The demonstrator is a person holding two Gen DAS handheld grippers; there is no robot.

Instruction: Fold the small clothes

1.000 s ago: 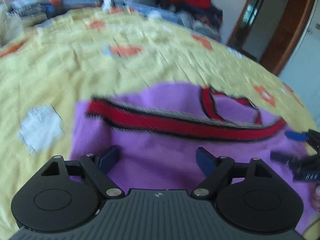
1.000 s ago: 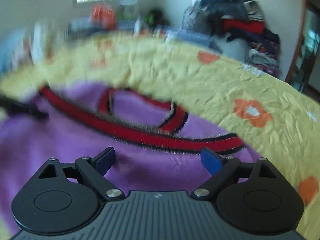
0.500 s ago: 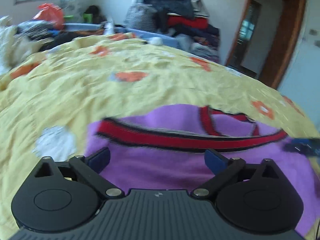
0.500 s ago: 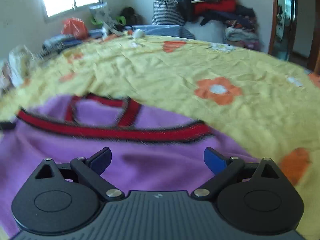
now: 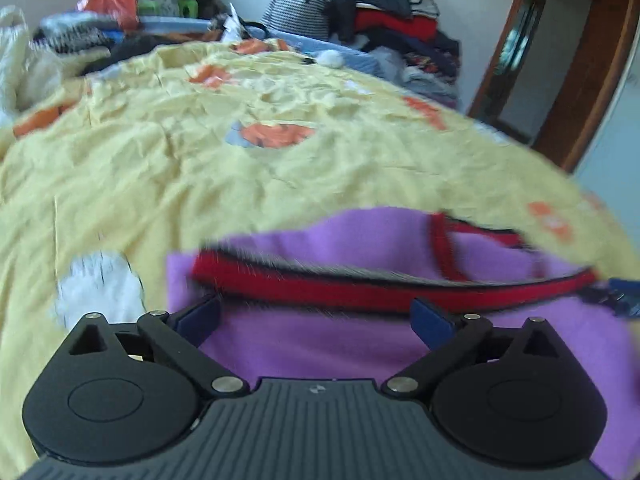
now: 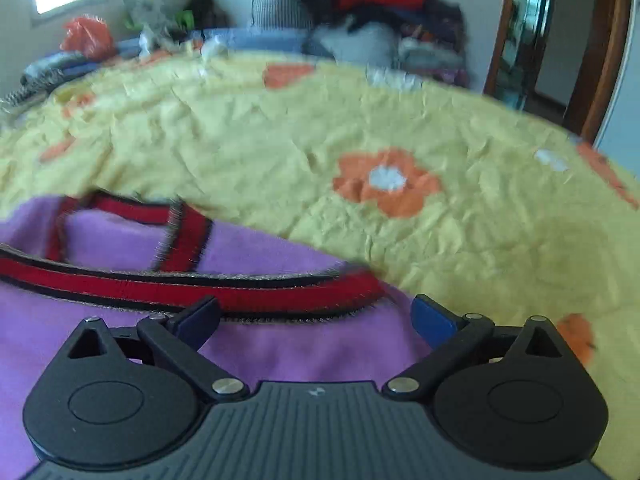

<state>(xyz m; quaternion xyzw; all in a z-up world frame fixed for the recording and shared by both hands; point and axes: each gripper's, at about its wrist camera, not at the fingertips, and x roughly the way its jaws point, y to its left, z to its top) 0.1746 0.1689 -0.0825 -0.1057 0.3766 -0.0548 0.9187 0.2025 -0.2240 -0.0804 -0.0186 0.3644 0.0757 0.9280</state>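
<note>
Purple garment (image 5: 360, 344) lying partly hidden under left gripper (image 5: 316, 316) body, running off right edge. In right wrist view it is running off left edge. Far clothes pile (image 6: 380, 4) blurring; items indistinguishable.

My left gripper (image 5: 316, 318) and right gripper (image 6: 316, 316) match: black ribbed housing, two round black discs, angled linkage arms with silver screws, blue fingers (image 5: 430, 318), small white mark beside the ribbing.
</note>
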